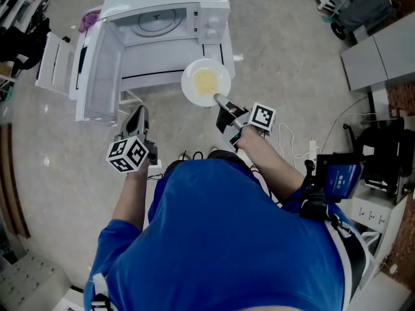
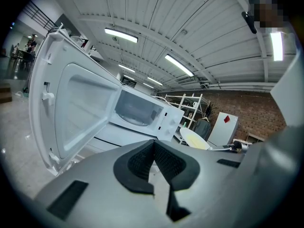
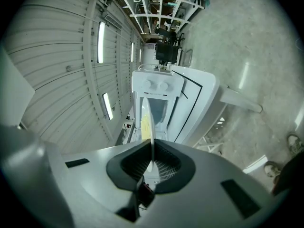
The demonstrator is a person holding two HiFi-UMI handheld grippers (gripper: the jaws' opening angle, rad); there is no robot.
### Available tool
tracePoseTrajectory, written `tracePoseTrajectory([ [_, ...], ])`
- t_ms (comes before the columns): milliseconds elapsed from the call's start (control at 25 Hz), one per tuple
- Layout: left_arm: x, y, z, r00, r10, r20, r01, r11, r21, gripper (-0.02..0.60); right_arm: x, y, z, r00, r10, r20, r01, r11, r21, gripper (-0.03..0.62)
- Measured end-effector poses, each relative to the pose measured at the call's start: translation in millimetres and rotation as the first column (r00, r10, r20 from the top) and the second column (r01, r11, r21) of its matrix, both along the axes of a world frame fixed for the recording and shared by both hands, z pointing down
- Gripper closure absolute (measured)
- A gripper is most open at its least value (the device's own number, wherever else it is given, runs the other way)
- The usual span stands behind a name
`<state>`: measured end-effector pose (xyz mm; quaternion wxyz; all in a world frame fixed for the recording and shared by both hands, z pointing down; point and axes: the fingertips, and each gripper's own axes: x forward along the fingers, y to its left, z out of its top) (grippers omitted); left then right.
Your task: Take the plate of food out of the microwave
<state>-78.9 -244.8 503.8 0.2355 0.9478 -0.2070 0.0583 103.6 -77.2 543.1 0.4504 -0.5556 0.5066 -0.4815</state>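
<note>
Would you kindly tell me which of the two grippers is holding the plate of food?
The right gripper: its jaws are clamped on the rim of the plate, outside the microwave. The left gripper has its jaws together on nothing.

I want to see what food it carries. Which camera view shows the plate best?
The head view: it looks down on the white plate, showing its whole round face and yellow food, outside the microwave. The left gripper view shows it small and slanted. The right gripper view sees it edge-on, clamped in the right gripper.
</note>
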Motion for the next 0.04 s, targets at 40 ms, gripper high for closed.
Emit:
tracePoseTrajectory([
  [40, -0.3, 0.3, 0.3, 1.000, 0.000, 0.000, 0.000, 1.000, -0.001, 0.571, -0.4, 0.0, 0.1, 1.000, 0.000, 0.000, 0.000, 1.000, 0.000, 0.576],
])
